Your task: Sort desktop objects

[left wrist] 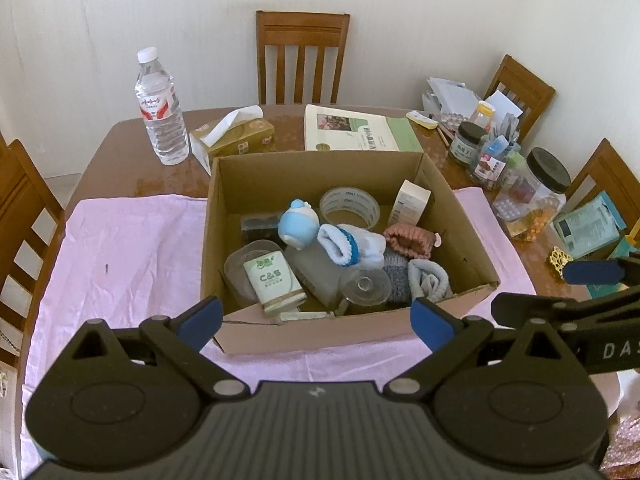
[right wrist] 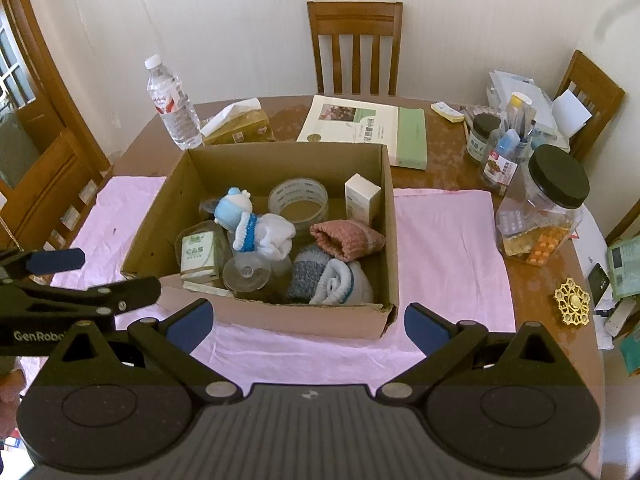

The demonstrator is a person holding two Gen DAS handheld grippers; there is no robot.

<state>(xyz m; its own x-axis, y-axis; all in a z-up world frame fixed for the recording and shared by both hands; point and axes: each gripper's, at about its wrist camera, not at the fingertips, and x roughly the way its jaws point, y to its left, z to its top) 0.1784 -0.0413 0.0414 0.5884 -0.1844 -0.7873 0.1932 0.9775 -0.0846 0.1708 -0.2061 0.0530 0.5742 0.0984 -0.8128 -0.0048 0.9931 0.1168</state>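
Note:
A cardboard box (left wrist: 320,336) (right wrist: 280,320) stands on a pink cloth (left wrist: 128,256) (right wrist: 448,240). It holds a blue toy (left wrist: 298,224) (right wrist: 234,208), a tape roll (left wrist: 350,204) (right wrist: 298,200), a white carton (left wrist: 412,202) (right wrist: 362,198), a C&S tissue pack (left wrist: 274,280) (right wrist: 198,256), rolled socks (left wrist: 348,244) (right wrist: 346,238) and a clear cup (left wrist: 366,286) (right wrist: 246,274). My left gripper (left wrist: 316,322) is open and empty, just short of the box's near wall. My right gripper (right wrist: 308,326) is open and empty, just short of that wall too.
On the brown table behind the box are a water bottle (left wrist: 160,108) (right wrist: 174,104), a tissue box (left wrist: 232,136) (right wrist: 238,124) and a green book (left wrist: 360,128) (right wrist: 368,128). Jars and clutter (left wrist: 532,196) (right wrist: 540,208) crowd the right side. Chairs (left wrist: 302,56) surround the table.

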